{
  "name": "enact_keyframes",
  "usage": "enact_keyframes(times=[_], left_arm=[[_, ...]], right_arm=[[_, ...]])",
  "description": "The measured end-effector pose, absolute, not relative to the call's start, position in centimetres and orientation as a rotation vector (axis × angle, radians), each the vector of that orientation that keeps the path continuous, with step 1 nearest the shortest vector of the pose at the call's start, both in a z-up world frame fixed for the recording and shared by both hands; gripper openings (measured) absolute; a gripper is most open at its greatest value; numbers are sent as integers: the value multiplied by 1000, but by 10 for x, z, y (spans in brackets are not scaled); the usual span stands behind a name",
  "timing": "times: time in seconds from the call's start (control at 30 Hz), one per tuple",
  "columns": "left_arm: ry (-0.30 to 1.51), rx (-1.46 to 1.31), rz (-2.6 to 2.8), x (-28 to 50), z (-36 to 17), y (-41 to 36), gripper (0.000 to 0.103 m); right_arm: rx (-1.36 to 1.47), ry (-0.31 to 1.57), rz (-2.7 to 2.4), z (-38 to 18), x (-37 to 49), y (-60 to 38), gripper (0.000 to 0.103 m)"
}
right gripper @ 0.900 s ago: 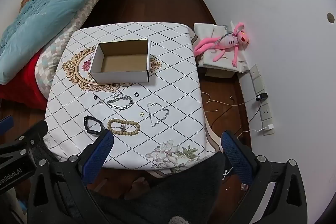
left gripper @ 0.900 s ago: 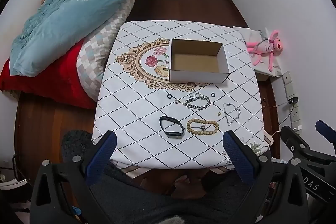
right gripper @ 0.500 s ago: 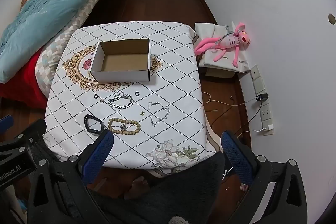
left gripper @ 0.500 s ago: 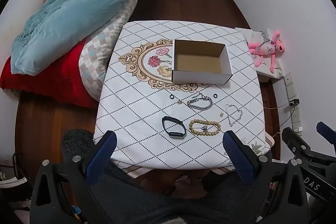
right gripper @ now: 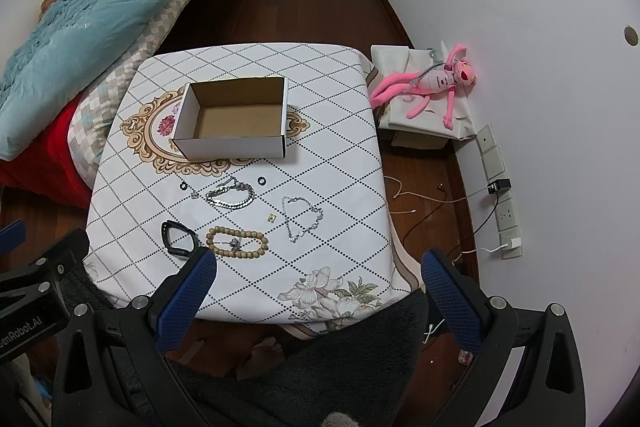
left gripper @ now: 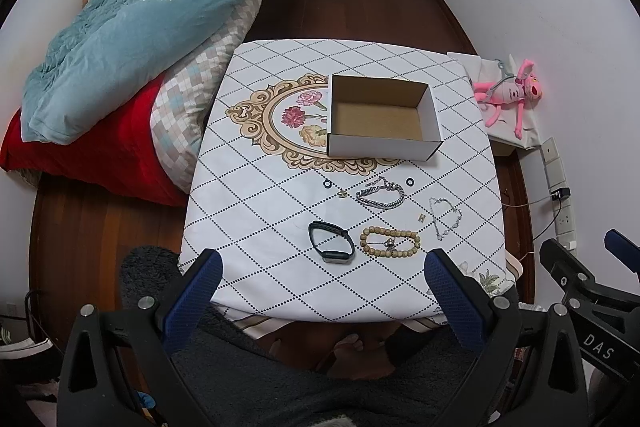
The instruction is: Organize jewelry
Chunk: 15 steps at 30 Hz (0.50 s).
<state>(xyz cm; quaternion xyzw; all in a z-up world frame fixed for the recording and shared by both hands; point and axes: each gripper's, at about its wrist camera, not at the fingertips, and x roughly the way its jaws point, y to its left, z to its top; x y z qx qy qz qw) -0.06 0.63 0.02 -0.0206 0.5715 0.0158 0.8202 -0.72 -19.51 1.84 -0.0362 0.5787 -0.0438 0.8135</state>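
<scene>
An empty white cardboard box (left gripper: 382,115) (right gripper: 234,117) stands on a table (left gripper: 260,227) (right gripper: 340,167) with a diamond-pattern cloth. In front of it lie a silver chain bracelet (left gripper: 380,194) (right gripper: 231,195), a thin silver necklace (left gripper: 445,218) (right gripper: 302,218), a wooden bead bracelet (left gripper: 390,243) (right gripper: 236,242), a black band (left gripper: 331,247) (right gripper: 179,239), two small black rings (left gripper: 328,183) (left gripper: 409,182) and small charms (left gripper: 421,218). My left gripper (left gripper: 320,271) and right gripper (right gripper: 318,269) are both open and empty, held high above the table's near edge.
A bed (left gripper: 120,47) with a blue duvet is left of the table. A pink plush toy (right gripper: 432,83) lies on a low stand to the right. Wall sockets and cables (right gripper: 496,195) are on the right. Bare feet (left gripper: 352,351) show under the table.
Both grippers have shifted slightly, so the table sits a little lower and further right in the left view. Nothing on the table has moved.
</scene>
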Motion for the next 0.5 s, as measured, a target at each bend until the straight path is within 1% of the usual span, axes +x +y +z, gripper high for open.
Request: enact_keyframes(times=[0.5], left_arm=[[1213, -39, 32, -3, 2, 4, 103]], right_arm=[[-75, 1232, -90, 20, -5, -196, 103]])
